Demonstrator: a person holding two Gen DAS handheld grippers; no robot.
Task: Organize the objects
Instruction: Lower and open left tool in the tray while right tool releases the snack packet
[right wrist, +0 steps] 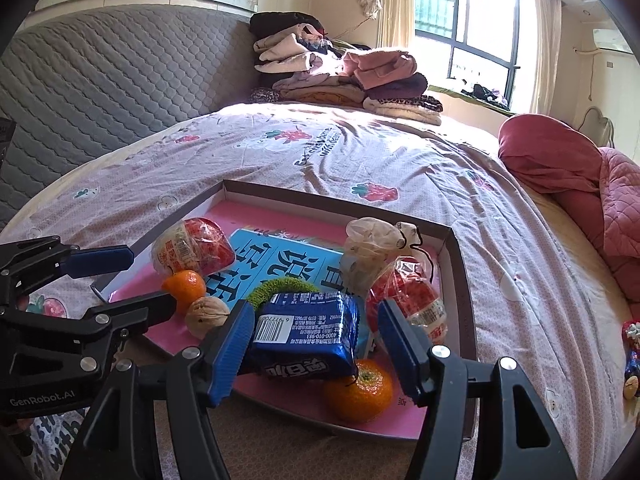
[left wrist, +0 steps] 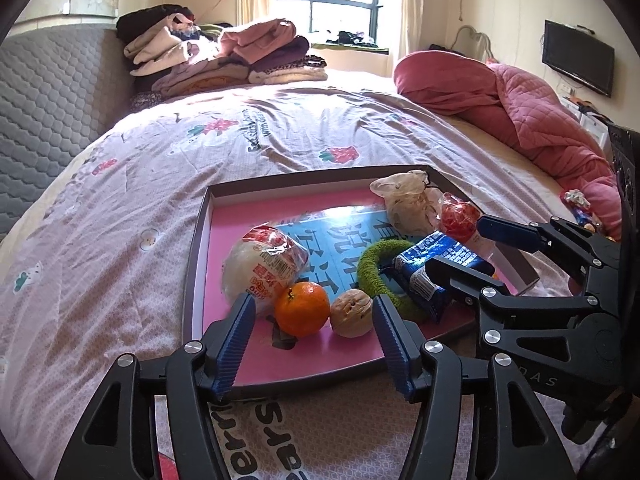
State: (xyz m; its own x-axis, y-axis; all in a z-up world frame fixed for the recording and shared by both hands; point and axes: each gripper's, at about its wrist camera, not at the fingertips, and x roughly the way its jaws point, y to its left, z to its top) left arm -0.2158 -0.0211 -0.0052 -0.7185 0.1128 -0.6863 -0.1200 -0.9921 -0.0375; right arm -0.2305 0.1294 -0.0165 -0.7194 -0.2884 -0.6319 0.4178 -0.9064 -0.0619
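A shallow brown-rimmed tray (left wrist: 196, 260) (right wrist: 320, 202) with a pink floor lies on the bed. My left gripper (left wrist: 313, 302) (right wrist: 152, 280) stands open at its near edge, with a small orange (left wrist: 303, 309) (right wrist: 185, 284) and a walnut (left wrist: 352, 313) (right wrist: 206, 314) lying loose between its fingertips. My right gripper (right wrist: 315, 308) (left wrist: 454, 246) is open around a blue snack packet (right wrist: 304, 336) (left wrist: 434, 276). The packet leans against the left pad, apart from the right pad, and rests on a green fuzzy ring (right wrist: 280, 286) (left wrist: 372, 276) and a second orange (right wrist: 358, 392).
Also in the tray are a bagged bun (left wrist: 264, 264), a clear bag (left wrist: 408, 200) and a red-printed packet (left wrist: 458, 216). Folded clothes (left wrist: 224, 56) are piled at the bed's far end, with a pink quilt (left wrist: 520, 100) at the right. Small wrapped items (right wrist: 632, 356) lie on the bedspread right of the tray.
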